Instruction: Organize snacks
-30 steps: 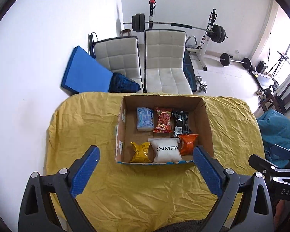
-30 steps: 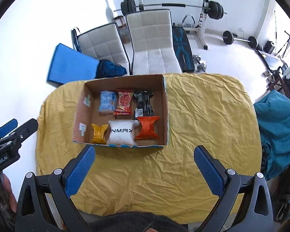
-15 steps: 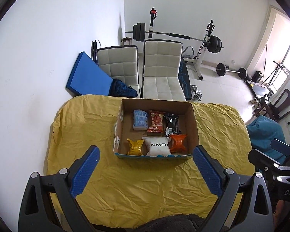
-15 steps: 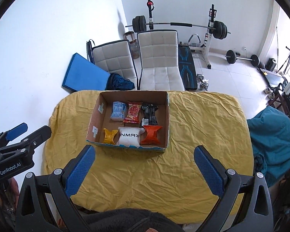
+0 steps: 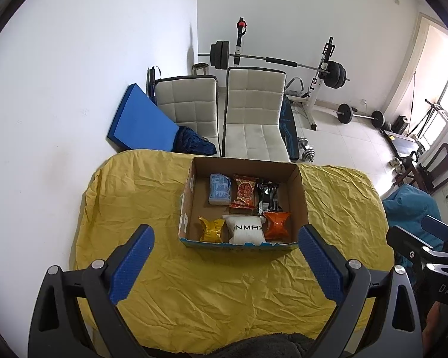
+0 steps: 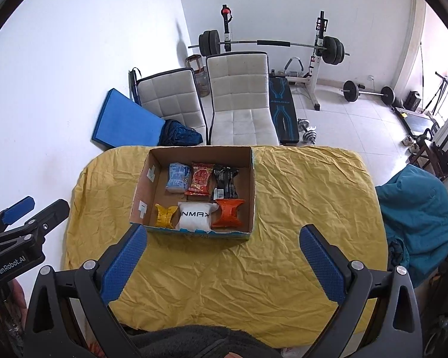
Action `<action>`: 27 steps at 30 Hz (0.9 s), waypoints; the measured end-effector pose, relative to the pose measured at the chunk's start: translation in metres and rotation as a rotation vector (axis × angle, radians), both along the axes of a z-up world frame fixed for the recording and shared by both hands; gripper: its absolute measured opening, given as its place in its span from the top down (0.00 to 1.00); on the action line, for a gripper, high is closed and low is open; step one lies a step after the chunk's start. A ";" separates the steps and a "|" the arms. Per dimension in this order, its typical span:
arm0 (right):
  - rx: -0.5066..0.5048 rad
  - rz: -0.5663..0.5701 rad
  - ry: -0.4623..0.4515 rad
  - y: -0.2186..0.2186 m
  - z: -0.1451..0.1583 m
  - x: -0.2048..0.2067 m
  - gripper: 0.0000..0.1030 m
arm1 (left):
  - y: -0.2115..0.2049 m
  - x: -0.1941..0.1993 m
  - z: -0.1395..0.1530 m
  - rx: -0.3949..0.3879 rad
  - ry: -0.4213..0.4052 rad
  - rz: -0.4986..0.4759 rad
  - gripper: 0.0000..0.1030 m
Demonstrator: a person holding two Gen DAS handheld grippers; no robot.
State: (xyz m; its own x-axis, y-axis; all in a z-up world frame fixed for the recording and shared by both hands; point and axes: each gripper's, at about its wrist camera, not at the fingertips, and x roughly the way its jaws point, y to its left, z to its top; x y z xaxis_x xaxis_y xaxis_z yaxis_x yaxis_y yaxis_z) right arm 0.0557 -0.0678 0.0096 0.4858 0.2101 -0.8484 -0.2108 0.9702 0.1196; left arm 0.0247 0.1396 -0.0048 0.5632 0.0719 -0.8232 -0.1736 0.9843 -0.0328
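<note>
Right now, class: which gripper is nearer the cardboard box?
Hard to say. The left gripper and right gripper both hang open, short of the cardboard box, at a similar standoff.

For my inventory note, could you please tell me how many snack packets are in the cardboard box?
6. Far row: blue packet, red packet, black packet. Near row: yellow packet, white packet, orange packet. None seem hidden underneath.

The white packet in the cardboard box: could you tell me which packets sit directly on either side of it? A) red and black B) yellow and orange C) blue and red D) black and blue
B: in the box's near row, the white packet lies between the yellow packet and the orange packet.
</note>
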 end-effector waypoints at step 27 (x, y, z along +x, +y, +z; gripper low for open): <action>-0.028 -0.087 -0.036 -0.017 0.001 -0.008 0.00 | -0.012 0.002 0.001 -0.007 0.000 -0.033 0.04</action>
